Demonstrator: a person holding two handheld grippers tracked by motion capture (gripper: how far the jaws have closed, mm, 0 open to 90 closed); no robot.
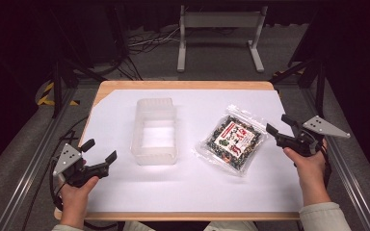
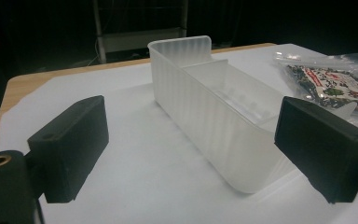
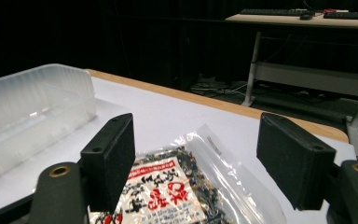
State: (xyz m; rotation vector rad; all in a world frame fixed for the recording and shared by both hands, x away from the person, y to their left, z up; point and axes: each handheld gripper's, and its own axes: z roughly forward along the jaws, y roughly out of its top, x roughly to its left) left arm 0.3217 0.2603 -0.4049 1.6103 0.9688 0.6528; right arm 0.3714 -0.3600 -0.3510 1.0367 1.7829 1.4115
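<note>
Nearest the person, two hands each hold one gripper at the table's [image 1: 120,89] front corners. The left gripper [image 1: 100,150] has its jaws wide with nothing between them, pointing at the one clear plastic tub [image 1: 154,131] in the middle of the white sheet. The right gripper [image 1: 280,124] also has wide jaws holding nothing, just beside the one snack bag [image 1: 231,138], which lies flat to the right of the tub, apart from it. The bag's print is too small to read. Farther off, a metal stand [image 1: 219,36] on the floor is partly lost in darkness.
</note>
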